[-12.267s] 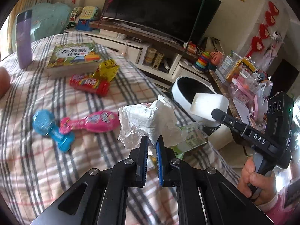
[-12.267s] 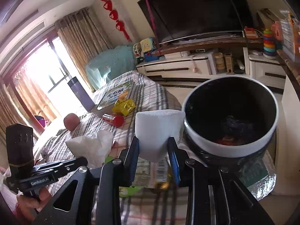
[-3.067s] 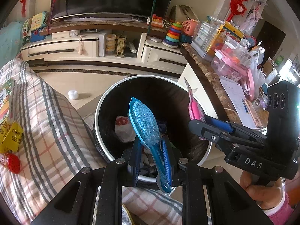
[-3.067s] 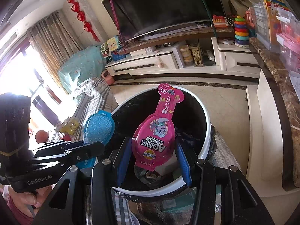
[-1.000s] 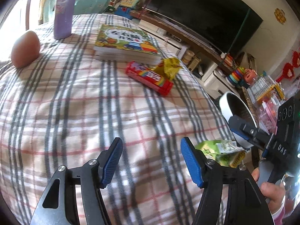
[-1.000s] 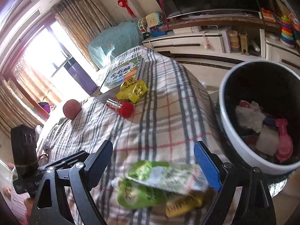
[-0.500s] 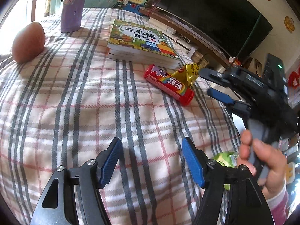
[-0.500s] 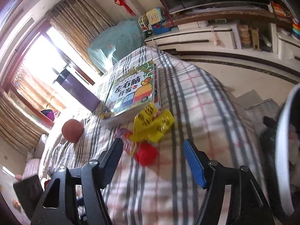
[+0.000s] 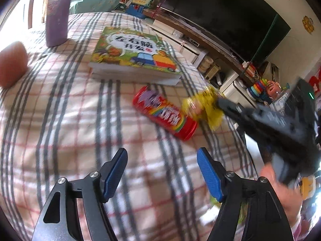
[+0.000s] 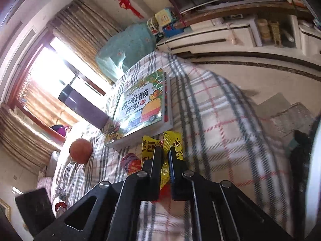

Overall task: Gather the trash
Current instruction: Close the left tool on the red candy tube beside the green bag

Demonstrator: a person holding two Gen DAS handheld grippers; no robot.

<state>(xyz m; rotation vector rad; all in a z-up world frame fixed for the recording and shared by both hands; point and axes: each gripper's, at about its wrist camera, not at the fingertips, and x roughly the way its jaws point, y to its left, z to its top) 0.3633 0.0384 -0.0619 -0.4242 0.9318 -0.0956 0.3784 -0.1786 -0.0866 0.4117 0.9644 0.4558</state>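
Observation:
A crumpled yellow wrapper (image 10: 170, 142) lies on the plaid cloth just in front of the picture book, and my right gripper (image 10: 163, 152) is shut on it. In the left wrist view the same yellow wrapper (image 9: 202, 106) sits pinched at the tip of the right gripper (image 9: 220, 102), right beside a red candy tube (image 9: 164, 114) lying on its side. My left gripper (image 9: 162, 166) hovers over the cloth short of the tube, its jaws opening with nothing between them. The red tube (image 10: 130, 164) peeks out left of my right fingers.
A picture book (image 9: 132, 54) lies behind the tube, with a purple bottle (image 9: 58, 10) and a brown egg-shaped object (image 9: 12, 64) further left. The bin's white rim (image 10: 317, 160) shows at the right edge. A green wrapper (image 9: 242, 212) lies low by my left gripper's right finger.
My right gripper moved in over the yellow wrapper and closed on it. My left gripper came nearer the red tube and spread a little wider.

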